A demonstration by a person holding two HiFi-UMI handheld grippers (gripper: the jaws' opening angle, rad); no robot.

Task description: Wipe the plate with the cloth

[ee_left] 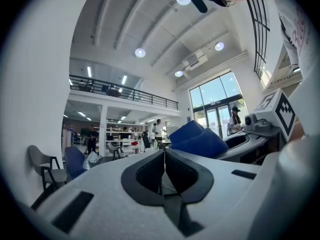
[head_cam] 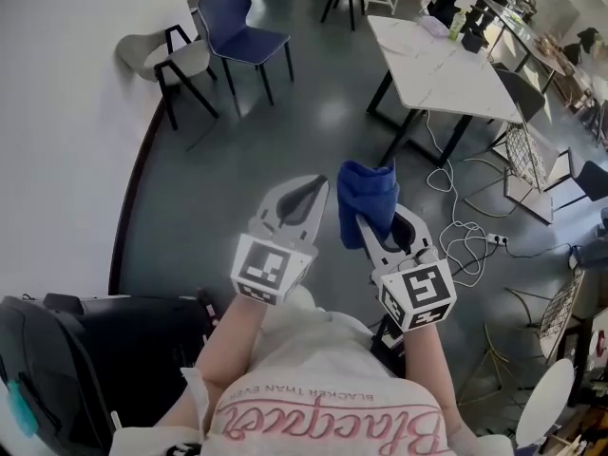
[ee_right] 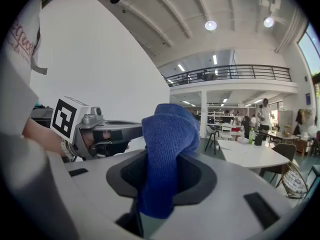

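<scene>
While the blue cloth [head_cam: 369, 198] is the only one of the task's things in view, it sits bunched between the fingers [ee_right: 200, 176] of the right gripper [head_cam: 382, 224], which pinch it around its middle; a thick fold stands up past the fingertips and a short tail hangs behind them. It looks like soft, light terry or microfibre: limp, easy to crush, unlikely to slip from a firm pinch, but apt to flop over unless it is pressed flat. For wiping, the present hold on the gathered middle seems sound, since it leaves a padded lobe in front to meet the plate.

No plate shows in any view, so I cannot say where it is. I would expect it to be stiff, smooth and breakable, best steadied at its rim.

Just beside the right gripper, the left gripper [ee_left: 164, 156] is held level with its fingers pressed together on nothing. Both hang over a dark grey floor [head_cam: 237, 188]. Well apart, across the room, stand a white worktop [head_cam: 442, 60] with small items on it, a dark blue chair [head_cam: 237, 27] and a grey chair [head_cam: 176, 60]; white cables [head_cam: 465, 240] trail on the floor nearby.
</scene>
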